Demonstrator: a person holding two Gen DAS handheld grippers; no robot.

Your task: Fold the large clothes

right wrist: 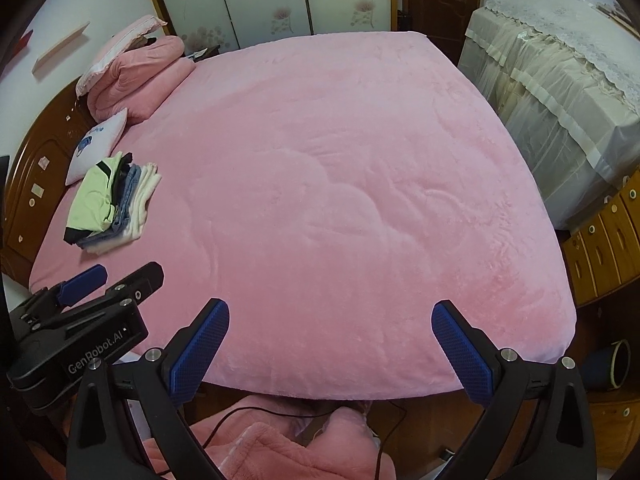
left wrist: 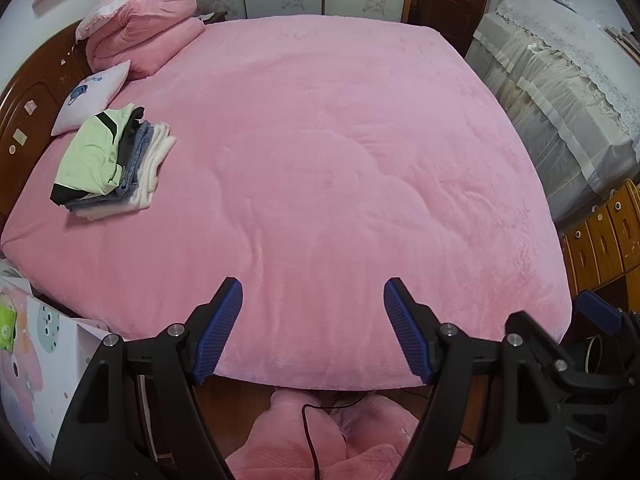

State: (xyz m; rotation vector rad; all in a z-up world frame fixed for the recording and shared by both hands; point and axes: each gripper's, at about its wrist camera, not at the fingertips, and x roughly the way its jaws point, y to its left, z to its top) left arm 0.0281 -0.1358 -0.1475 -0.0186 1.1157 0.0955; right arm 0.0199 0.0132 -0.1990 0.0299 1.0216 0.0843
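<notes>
A stack of folded clothes, light green on top with denim and white below, lies at the left of the pink bed; it also shows in the right wrist view. My left gripper is open and empty over the bed's near edge. My right gripper is open and empty over the same edge. The left gripper's body shows at the left of the right wrist view. Pink fleece fabric lies below the grippers, off the bed.
A folded pink quilt and a white cushion sit by the wooden headboard. Covered furniture stands right of the bed. Wooden drawers are at the right. A printed box is at lower left.
</notes>
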